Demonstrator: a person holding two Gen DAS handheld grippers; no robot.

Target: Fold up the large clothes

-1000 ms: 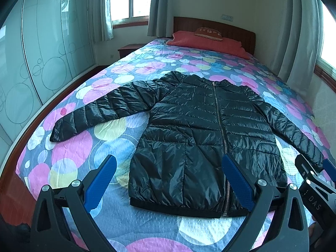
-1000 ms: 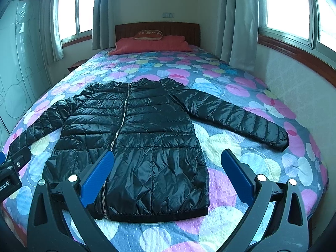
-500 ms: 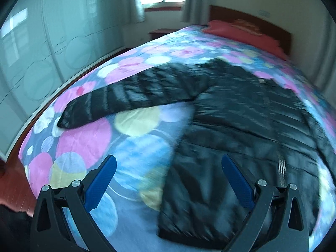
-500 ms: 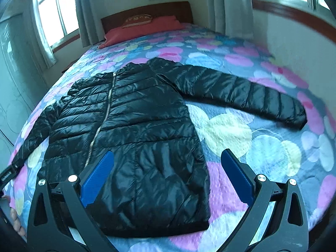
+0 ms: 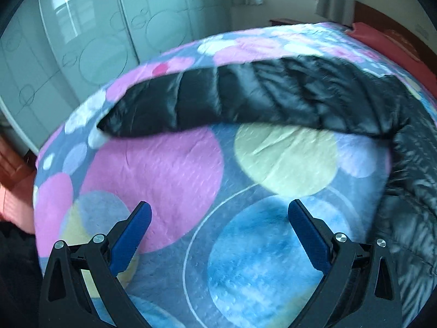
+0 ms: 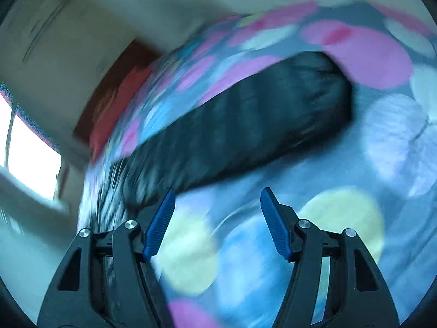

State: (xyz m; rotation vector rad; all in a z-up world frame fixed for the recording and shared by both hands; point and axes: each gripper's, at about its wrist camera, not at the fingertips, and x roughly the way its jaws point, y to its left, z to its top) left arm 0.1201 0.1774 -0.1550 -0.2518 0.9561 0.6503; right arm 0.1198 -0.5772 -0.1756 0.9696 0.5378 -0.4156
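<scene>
- Plainly, in the left wrist view, folding has not begun: the black puffer jacket (image 5: 314, 101) lies spread flat on the bedspread (image 5: 164, 169), one quilted sleeve reaching out toward 10 o'clock and its body running down the frame's edge at 3 to 4 o'clock.
- The left gripper (image 5: 218, 218) hovers over bare bedspread with its blue-padded jaws wide apart and nothing between them; the sleeve sits well above, at 12 o'clock from the tips.
- The jacket's shell looks glossy, slippery and puffy, stitched in bands; the bedspread is a quilted, dimpled cloth printed with big pink, blue and yellow circles. Frosted wardrobe doors (image 5: 82, 41) stand at 10 o'clock.
- In the right wrist view, heavily blurred, the other sleeve (image 6: 245, 128) lies as a dark rounded bar from 8 o'clock up to 1 o'clock, its cuff end at 1 o'clock.
- The right gripper (image 6: 215, 213) has just been closing, yet its jaws stand partly apart and empty, above the cloth just below the sleeve.
- Every fold is, as I judge it, left to do: sleeves in first, then the body.
</scene>
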